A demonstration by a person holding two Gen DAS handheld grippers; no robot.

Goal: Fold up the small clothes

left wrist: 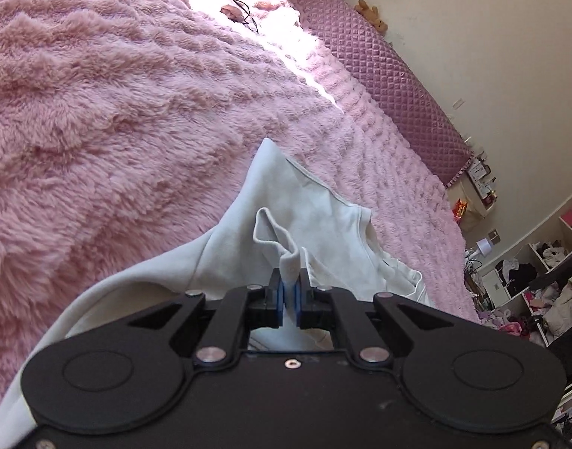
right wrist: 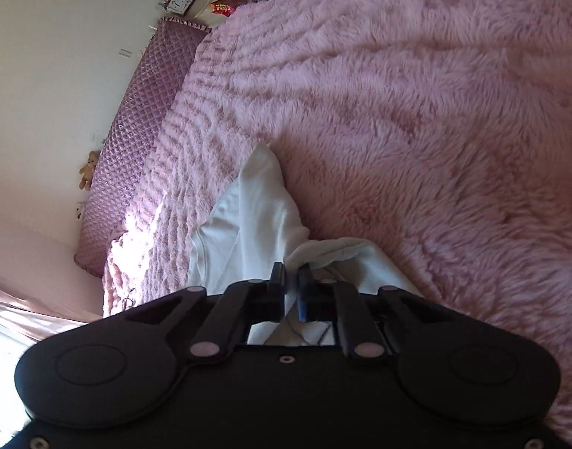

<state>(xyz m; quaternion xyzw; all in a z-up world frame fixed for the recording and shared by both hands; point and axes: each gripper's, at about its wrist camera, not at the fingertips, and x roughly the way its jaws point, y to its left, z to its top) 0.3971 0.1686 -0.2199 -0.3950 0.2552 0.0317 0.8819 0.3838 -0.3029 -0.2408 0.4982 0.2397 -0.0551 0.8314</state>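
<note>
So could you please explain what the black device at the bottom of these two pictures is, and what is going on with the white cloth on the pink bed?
There is no robot here: a person holds a two-finger gripper in each hand, and each carries a wide-angle camera looking forward along its fingers. The black shape at the bottom is the gripper's own body. One picture comes from the left gripper, the other from the right gripper. Both look across a fluffy pink blanket on a bed with a quilted purple headboard. On it lies a small white garment. Each gripper is shut on a pinched fold of that garment, apparently ready to fold it.
</note>
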